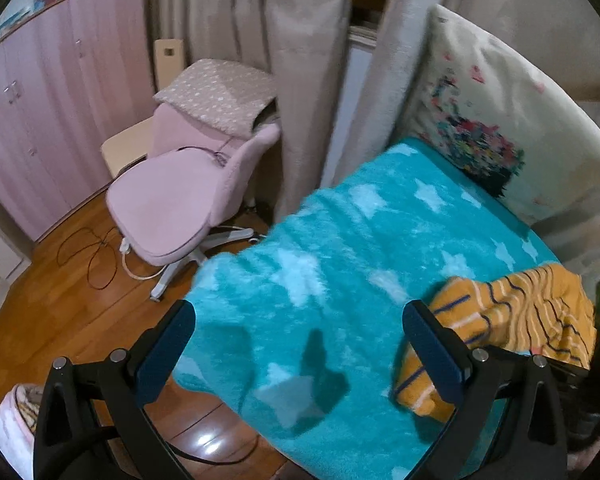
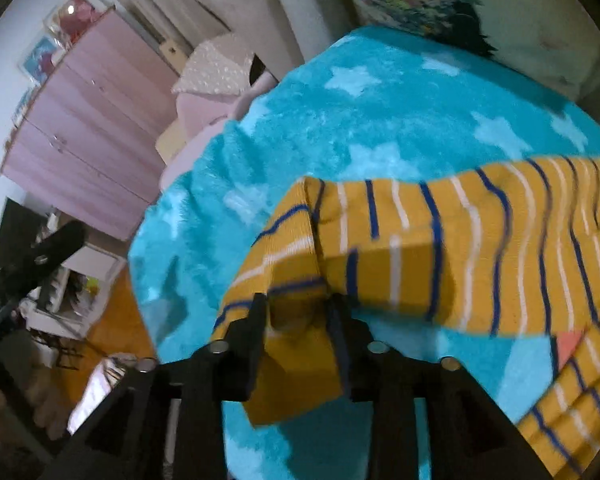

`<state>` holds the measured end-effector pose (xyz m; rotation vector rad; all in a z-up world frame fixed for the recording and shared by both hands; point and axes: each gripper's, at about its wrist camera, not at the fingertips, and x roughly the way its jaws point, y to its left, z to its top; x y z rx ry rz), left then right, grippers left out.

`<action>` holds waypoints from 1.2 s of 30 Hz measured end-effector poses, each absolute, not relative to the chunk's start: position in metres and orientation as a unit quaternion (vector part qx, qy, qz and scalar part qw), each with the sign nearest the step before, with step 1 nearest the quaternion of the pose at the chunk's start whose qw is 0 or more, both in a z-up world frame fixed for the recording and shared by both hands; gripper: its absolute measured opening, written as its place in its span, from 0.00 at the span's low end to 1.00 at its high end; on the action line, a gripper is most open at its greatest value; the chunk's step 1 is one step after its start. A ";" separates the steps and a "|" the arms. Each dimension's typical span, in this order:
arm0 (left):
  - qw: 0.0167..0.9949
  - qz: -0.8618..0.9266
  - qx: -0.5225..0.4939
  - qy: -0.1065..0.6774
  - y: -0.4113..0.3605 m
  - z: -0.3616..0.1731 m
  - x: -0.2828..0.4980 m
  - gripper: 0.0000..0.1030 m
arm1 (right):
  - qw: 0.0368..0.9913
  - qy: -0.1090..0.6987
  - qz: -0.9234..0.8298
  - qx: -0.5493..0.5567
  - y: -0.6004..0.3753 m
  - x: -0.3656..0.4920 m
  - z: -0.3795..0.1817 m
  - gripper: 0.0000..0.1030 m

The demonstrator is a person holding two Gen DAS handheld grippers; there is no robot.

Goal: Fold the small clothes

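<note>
1 mustard striped garment (image 2: pixel 440 248) lies on 1 turquoise star blanket (image 1: pixel 340 248). At the blanket's far end stands 1 printed pillow (image 1: pixel 492 112). Beside the blanket, on the floor, are 1 pink chair (image 1: pixel 180 200) and 1 pink wardrobe (image 1: pixel 52 100). 2 grippers show.

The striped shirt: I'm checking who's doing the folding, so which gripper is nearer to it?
Right. The right gripper is clamped on the striped shirt; the left gripper is open beside it, over the blanket.
</note>
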<state>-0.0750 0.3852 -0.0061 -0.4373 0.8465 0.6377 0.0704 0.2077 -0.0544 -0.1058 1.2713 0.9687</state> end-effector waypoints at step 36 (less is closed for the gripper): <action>0.837 0.037 -0.083 0.540 0.077 -0.095 -0.060 0.11 | 0.803 0.576 0.132 0.082 -0.252 -0.053 -0.067 0.21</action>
